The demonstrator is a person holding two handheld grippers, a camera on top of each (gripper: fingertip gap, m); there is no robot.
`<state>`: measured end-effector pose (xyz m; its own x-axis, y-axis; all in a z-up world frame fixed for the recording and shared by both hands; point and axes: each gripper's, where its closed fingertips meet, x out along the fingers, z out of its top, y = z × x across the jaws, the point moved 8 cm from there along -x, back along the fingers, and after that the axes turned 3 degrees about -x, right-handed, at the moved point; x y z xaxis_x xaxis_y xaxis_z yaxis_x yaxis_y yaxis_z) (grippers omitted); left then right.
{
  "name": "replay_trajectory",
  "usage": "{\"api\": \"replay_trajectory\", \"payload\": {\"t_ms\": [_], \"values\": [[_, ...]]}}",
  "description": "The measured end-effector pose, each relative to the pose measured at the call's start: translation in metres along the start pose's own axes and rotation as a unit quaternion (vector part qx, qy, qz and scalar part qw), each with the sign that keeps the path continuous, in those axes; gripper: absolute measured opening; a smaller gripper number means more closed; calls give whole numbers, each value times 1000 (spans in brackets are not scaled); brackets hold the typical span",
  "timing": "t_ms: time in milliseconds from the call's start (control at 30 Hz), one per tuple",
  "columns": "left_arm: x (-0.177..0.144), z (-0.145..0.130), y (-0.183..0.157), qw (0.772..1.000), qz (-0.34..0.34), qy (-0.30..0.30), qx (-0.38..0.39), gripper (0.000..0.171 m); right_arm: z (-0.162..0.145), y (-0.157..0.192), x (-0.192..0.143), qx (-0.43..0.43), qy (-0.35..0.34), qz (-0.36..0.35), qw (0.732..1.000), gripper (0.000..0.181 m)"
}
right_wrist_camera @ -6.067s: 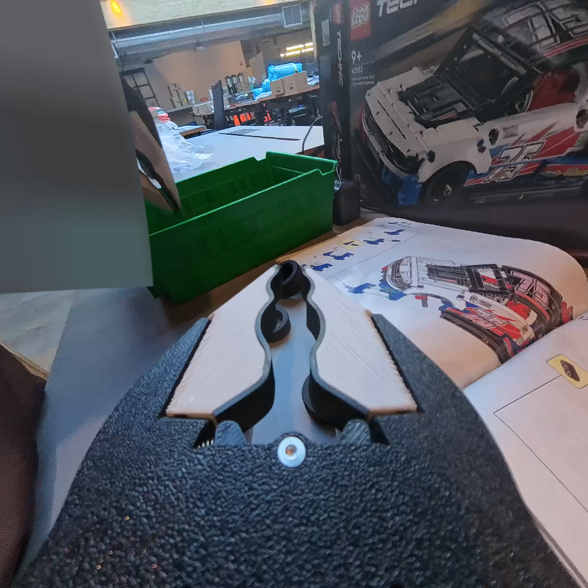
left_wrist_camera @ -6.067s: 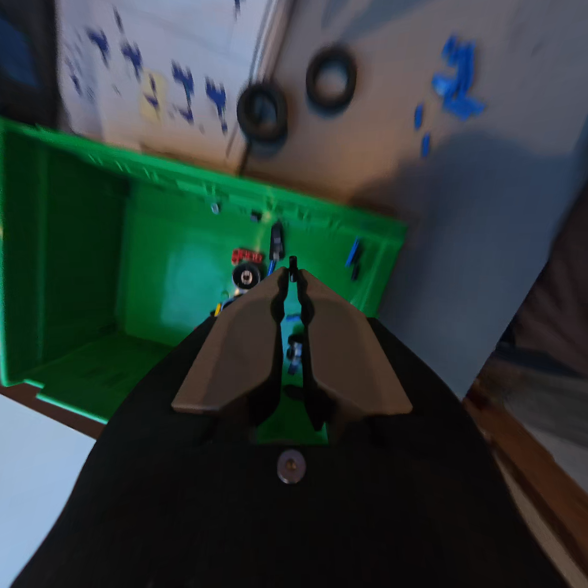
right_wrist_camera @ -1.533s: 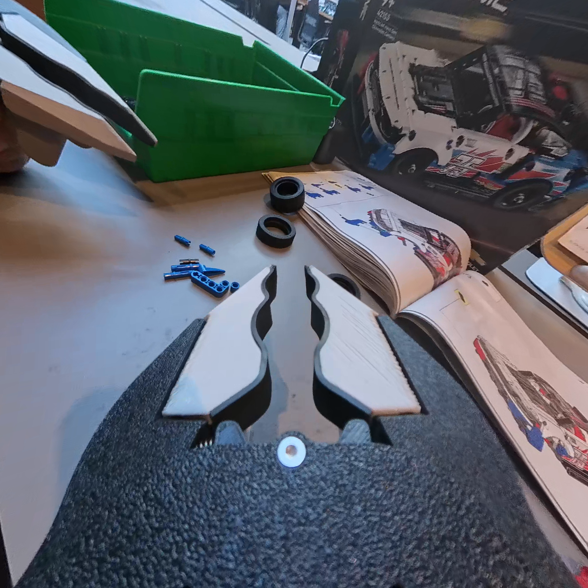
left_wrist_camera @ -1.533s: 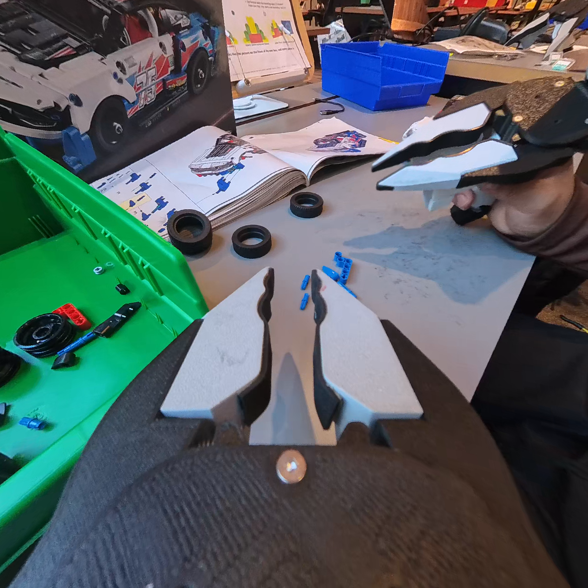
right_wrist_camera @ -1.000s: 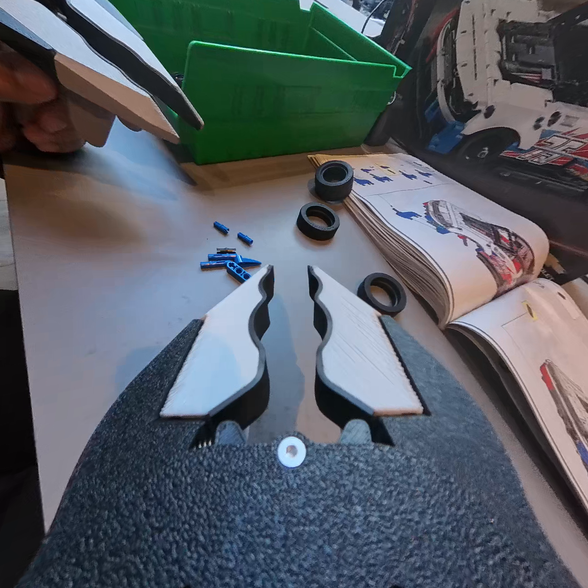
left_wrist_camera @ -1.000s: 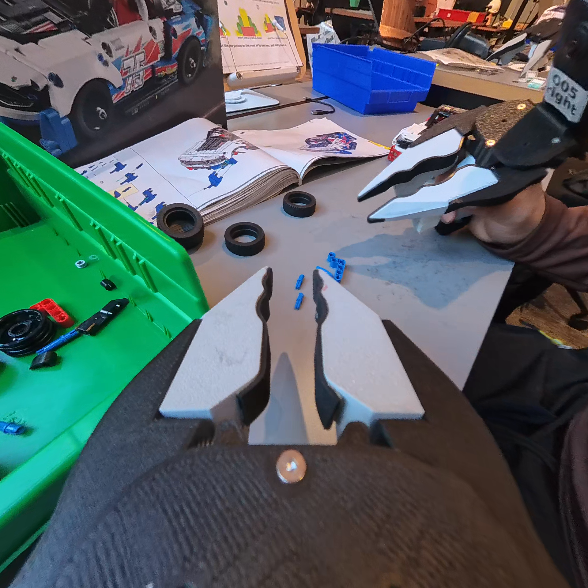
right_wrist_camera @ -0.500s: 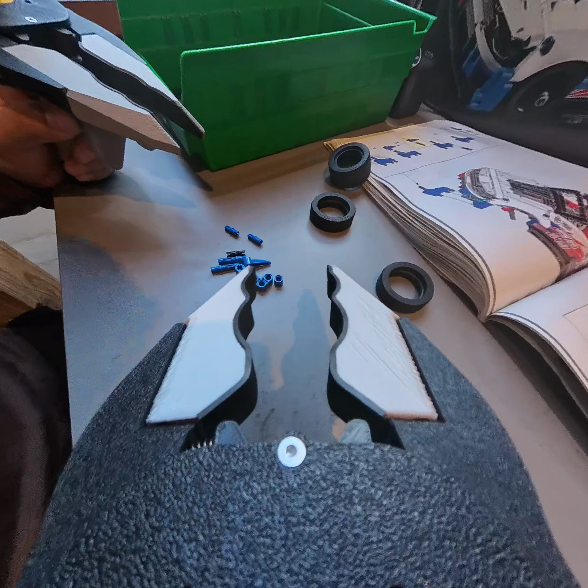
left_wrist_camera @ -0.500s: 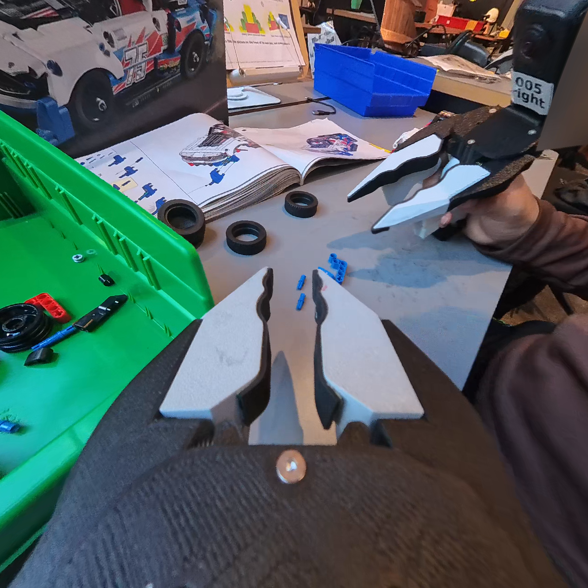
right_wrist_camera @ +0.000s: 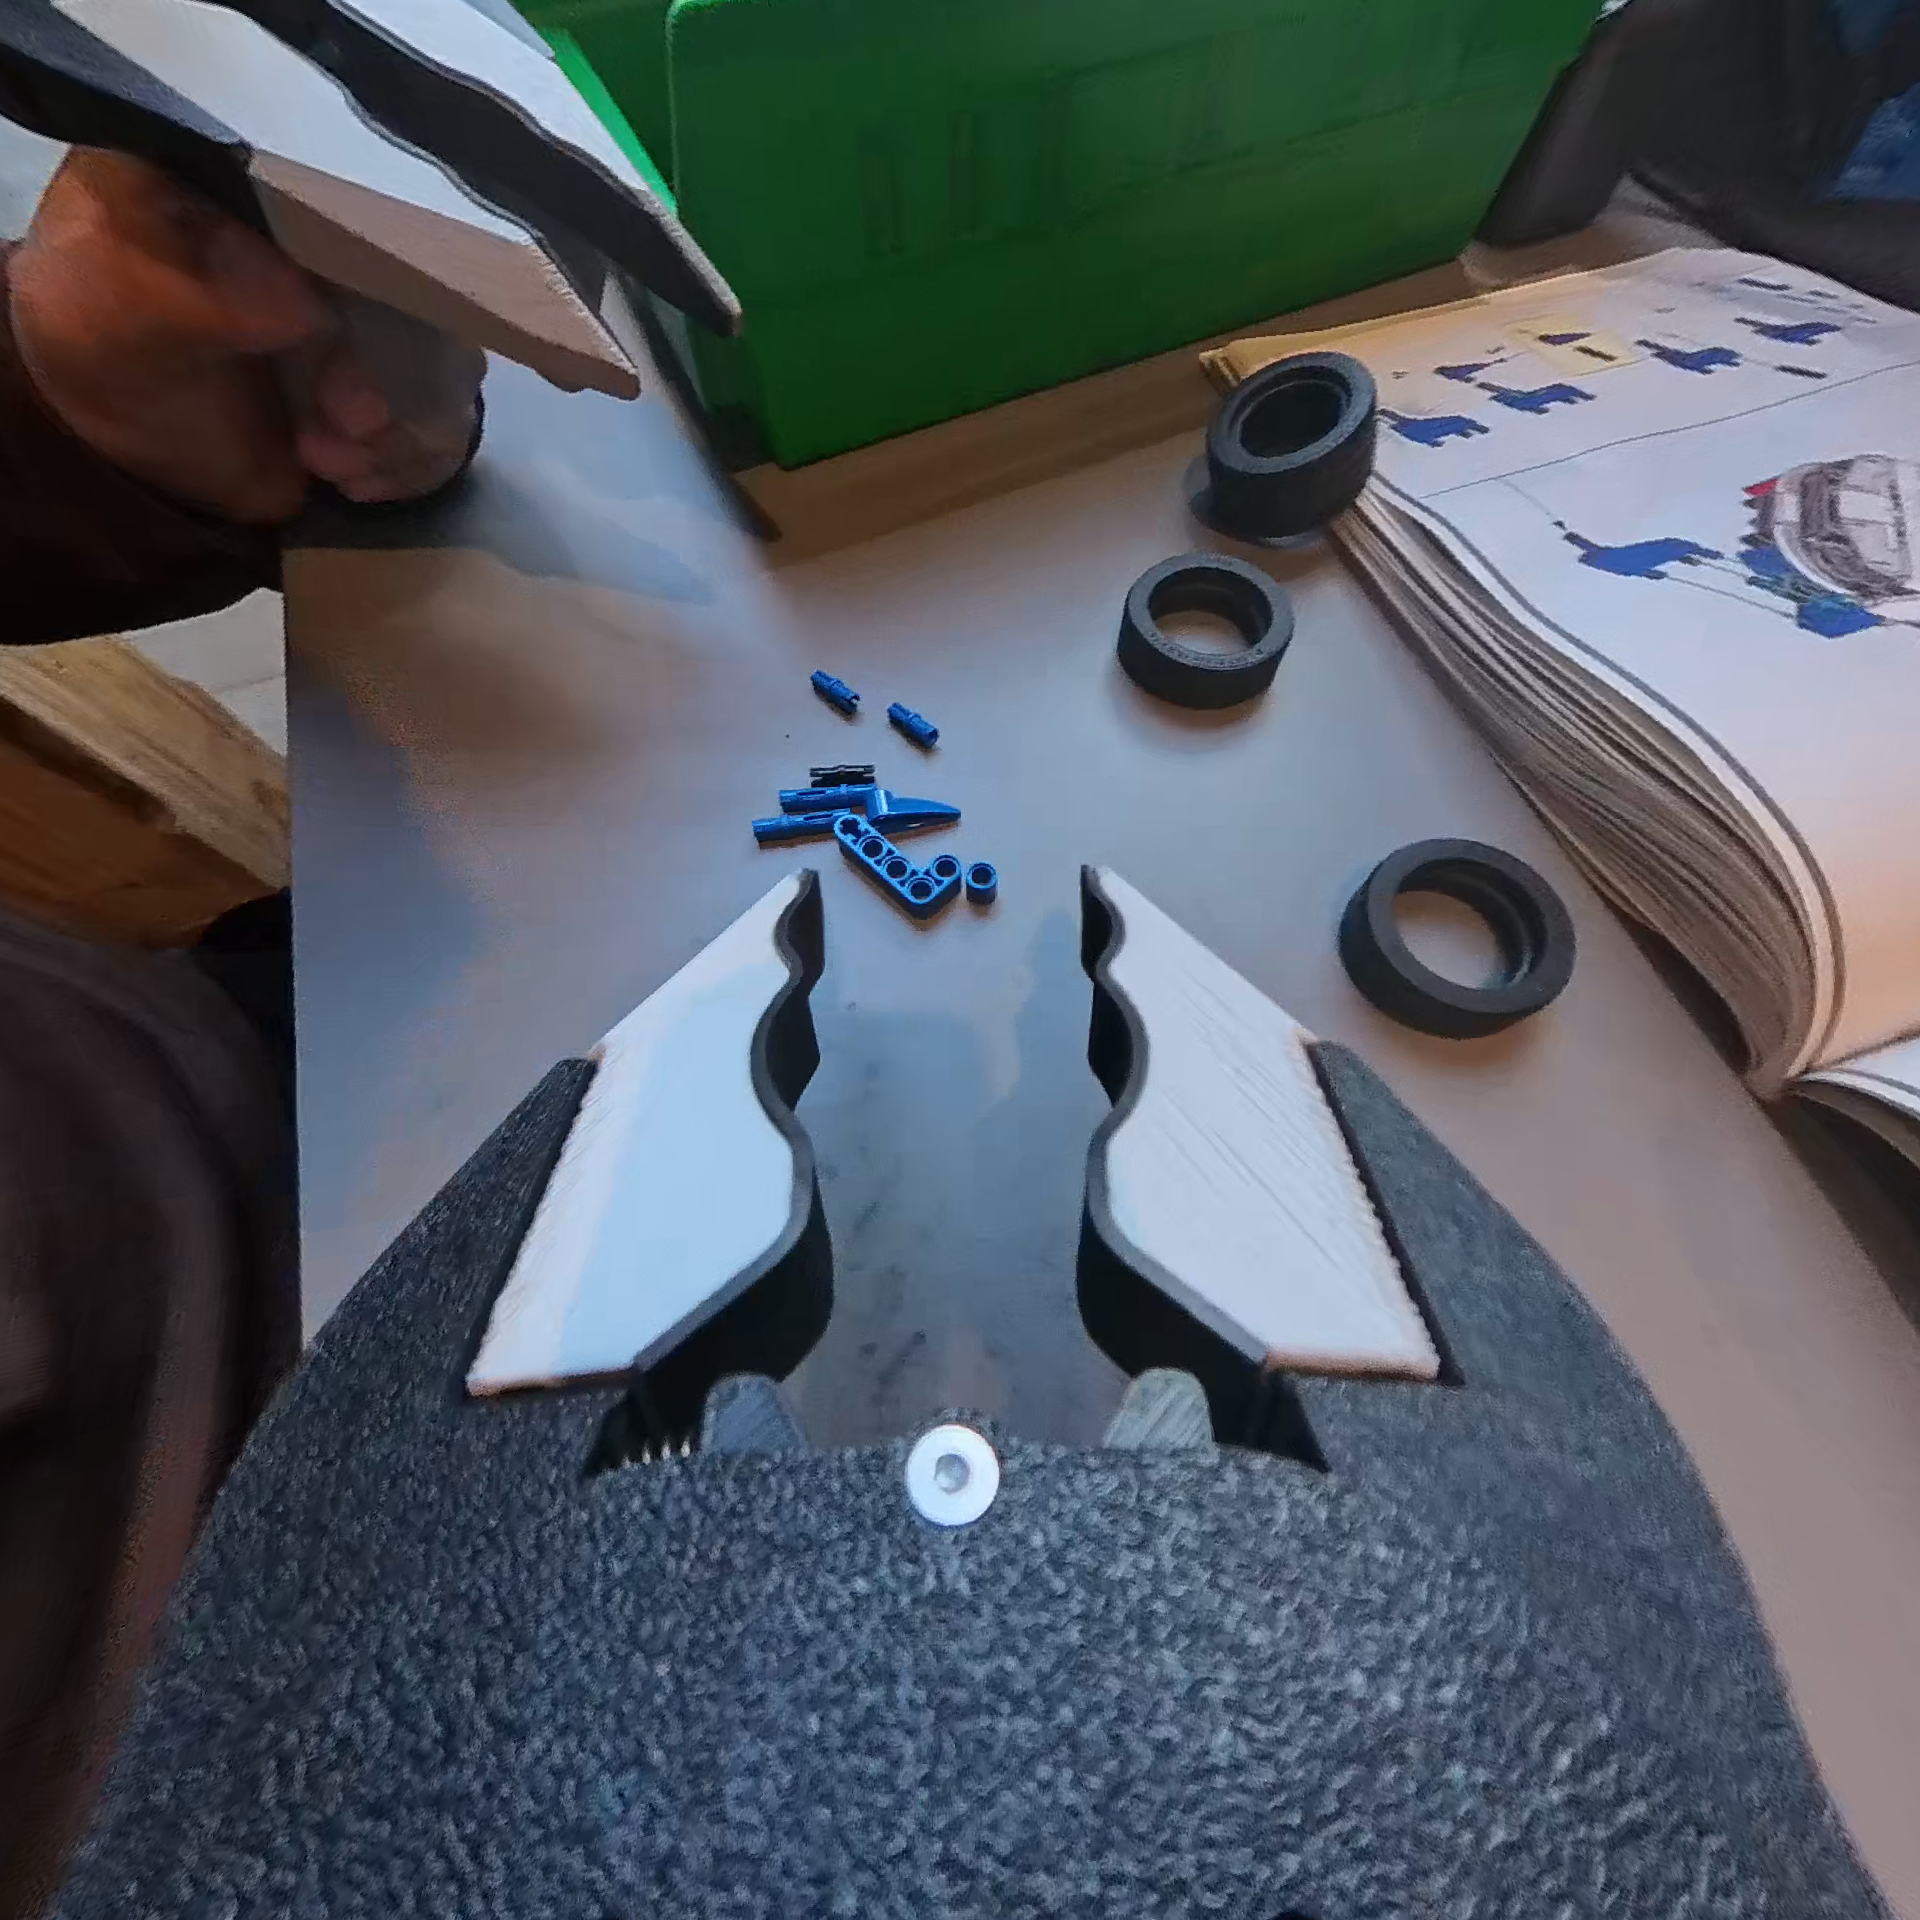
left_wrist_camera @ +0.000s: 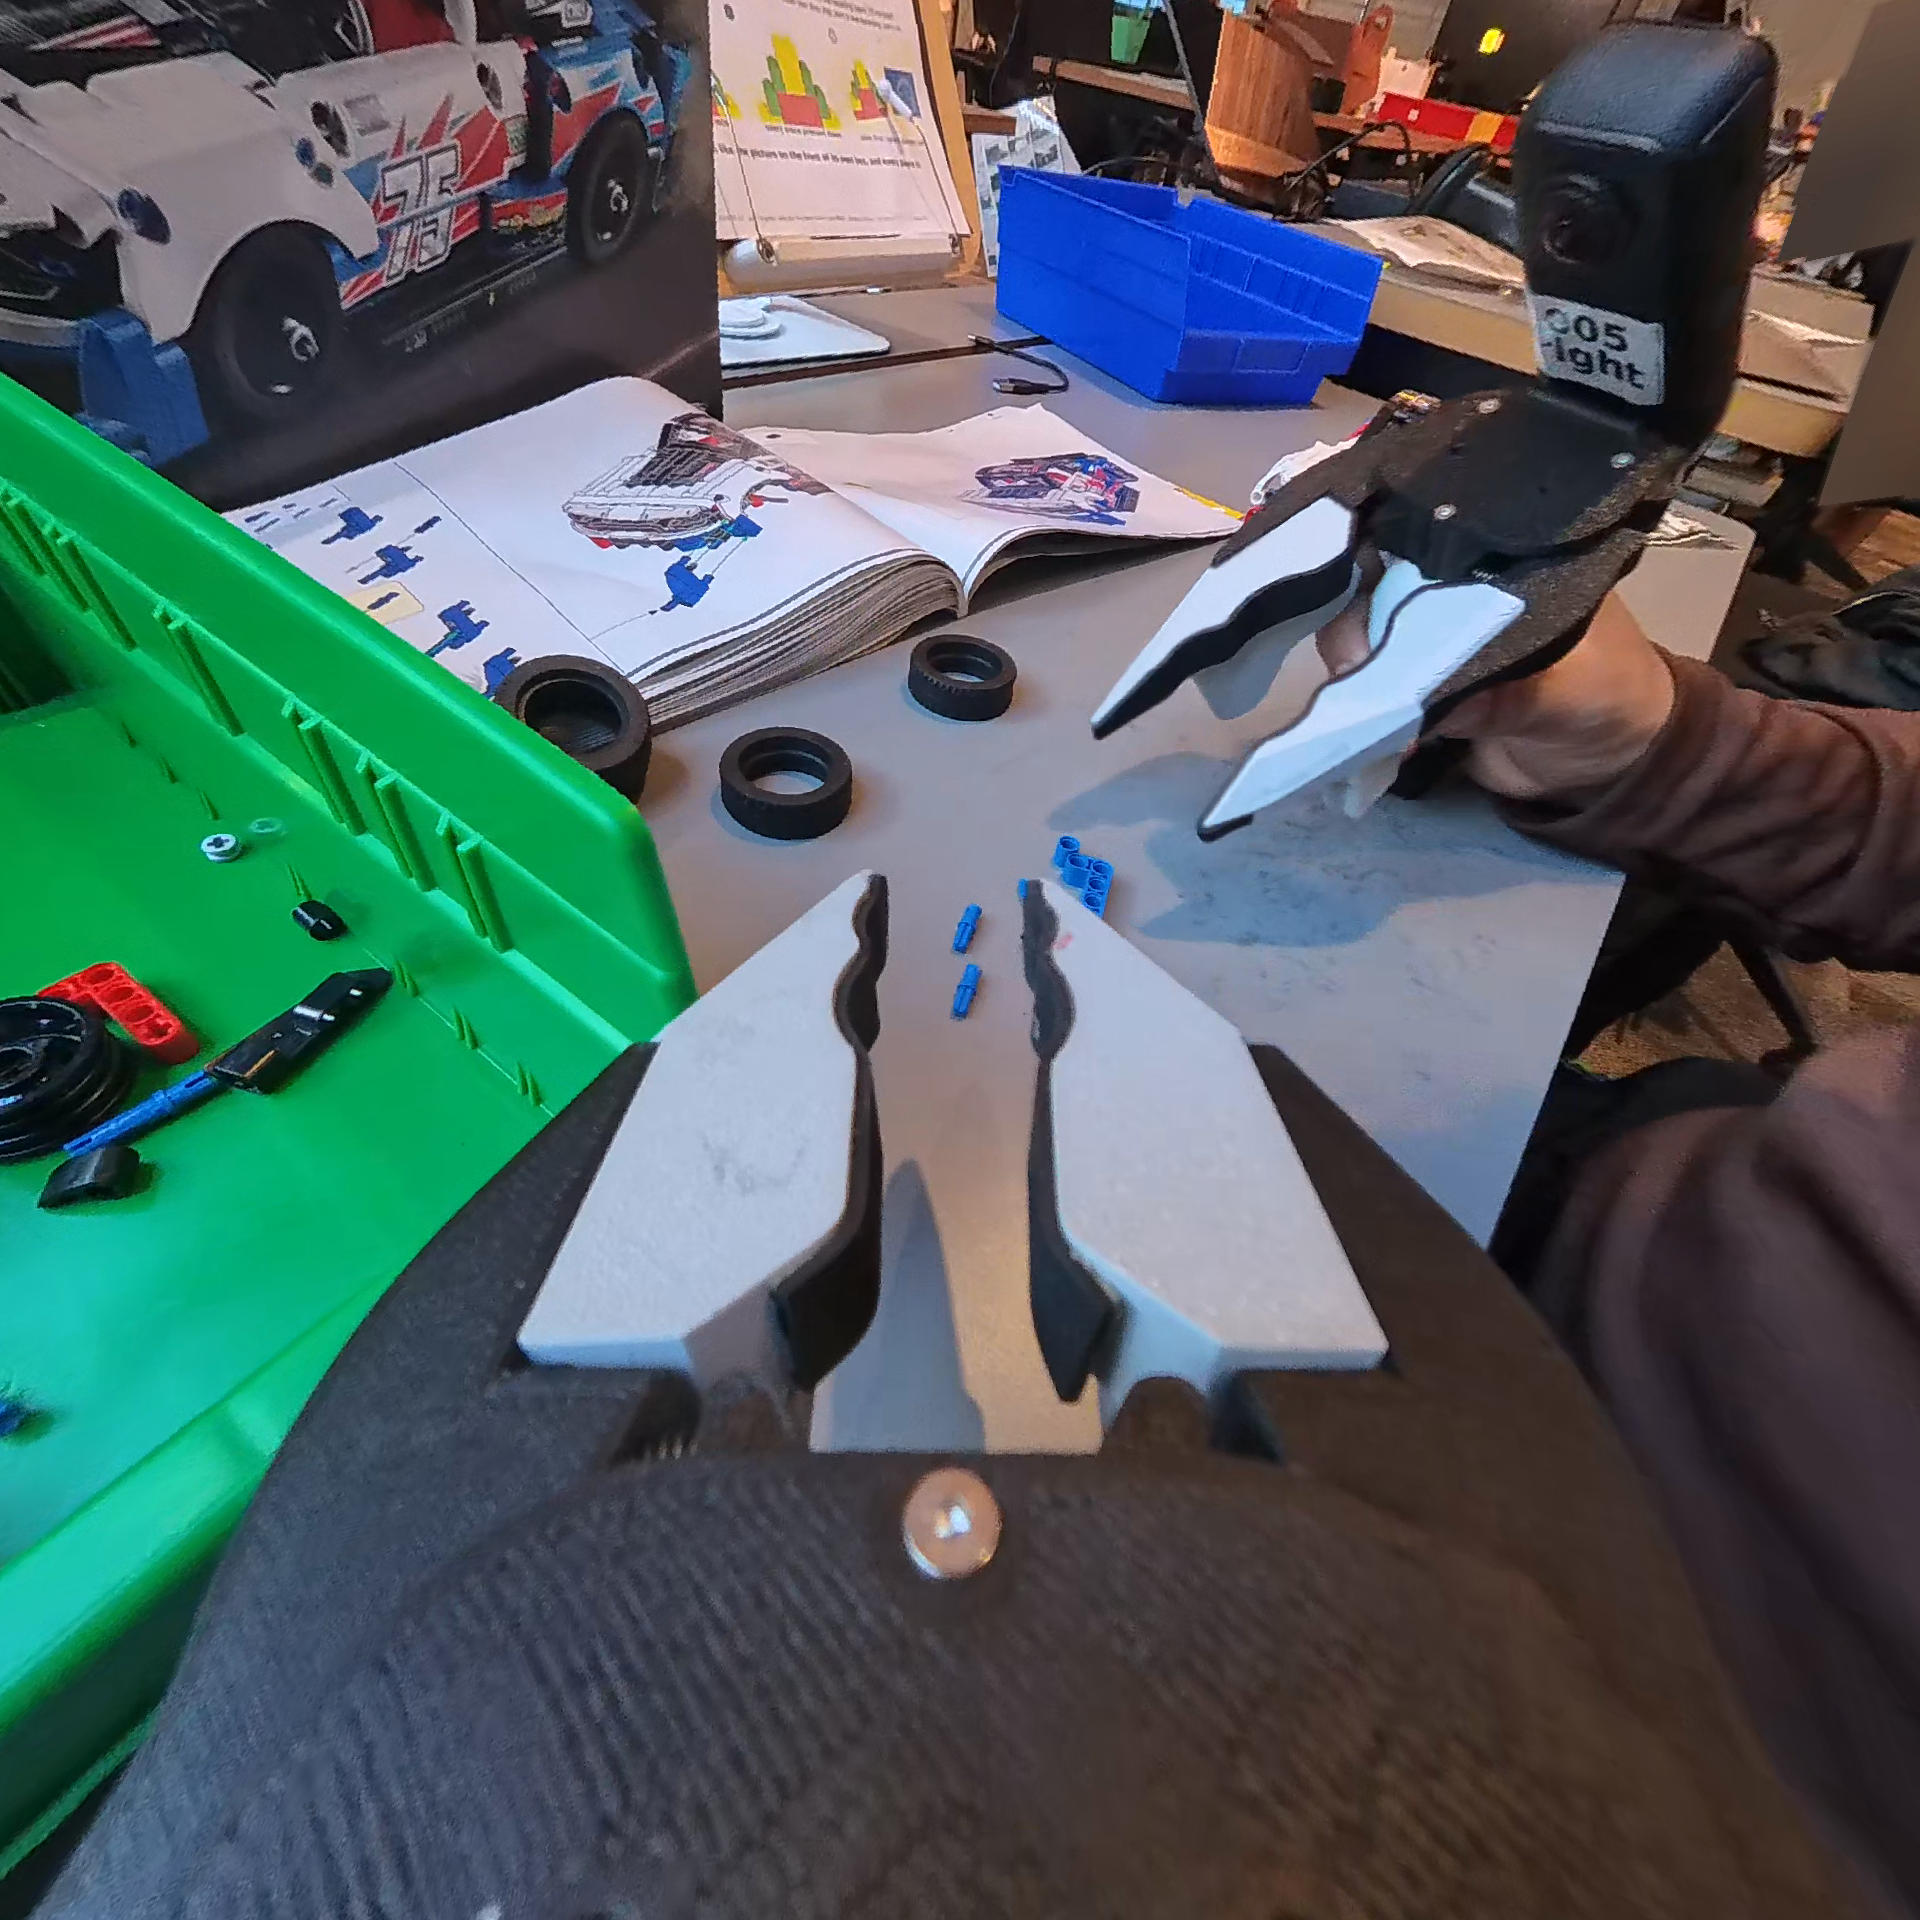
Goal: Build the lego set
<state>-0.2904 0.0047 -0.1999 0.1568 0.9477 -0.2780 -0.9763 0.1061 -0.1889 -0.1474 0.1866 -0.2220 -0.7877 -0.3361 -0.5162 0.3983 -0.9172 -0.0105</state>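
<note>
Small blue Lego pieces lie on the grey table: an L-shaped beam (right_wrist_camera: 899, 868), a bush (right_wrist_camera: 982, 880), two pins (right_wrist_camera: 834, 691) and some longer pins (right_wrist_camera: 821, 810). My right gripper (right_wrist_camera: 945, 875) is open and empty, tilted down just short of the beam. It also shows in the left wrist view (left_wrist_camera: 1151, 779). My left gripper (left_wrist_camera: 948, 888) is open a little and empty, hovering with two blue pins (left_wrist_camera: 966, 928) in its gap, the beam (left_wrist_camera: 1084, 871) to its right. It shows in the right wrist view (right_wrist_camera: 681, 353) at upper left.
Three black tyres (right_wrist_camera: 1205, 629) (right_wrist_camera: 1294, 442) (right_wrist_camera: 1455, 935) lie by the open instruction book (right_wrist_camera: 1662, 623). A green bin (left_wrist_camera: 416, 831) on the left holds a black wheel (left_wrist_camera: 31, 1081), a red beam (left_wrist_camera: 125, 1008) and other parts. The set's box (left_wrist_camera: 312, 208) and a blue bin (left_wrist_camera: 1174, 281) stand behind. The tips of one gripper are about 12 cm away from the tips of the other.
My right gripper has opened wider and tipped down closer to the blue pieces. My left gripper has hardly moved. Six seconds ago each was shut on a black piece, the left over the bin.
</note>
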Motion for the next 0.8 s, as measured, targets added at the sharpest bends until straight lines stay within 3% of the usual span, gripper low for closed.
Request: {"api": "replay_trajectory", "payload": {"t_ms": [333,500,800], "values": [[5,-4,-12,998,-16,27,46,23,-4,1,-3,-69,10,59,996,31],[5,-6,-20,996,-26,29,76,23,-6,-1,10,-127,58,64,988,26],[10,-13,-35,989,-86,72,98,21,-1,0,27,-174,77,98,977,17]]}}
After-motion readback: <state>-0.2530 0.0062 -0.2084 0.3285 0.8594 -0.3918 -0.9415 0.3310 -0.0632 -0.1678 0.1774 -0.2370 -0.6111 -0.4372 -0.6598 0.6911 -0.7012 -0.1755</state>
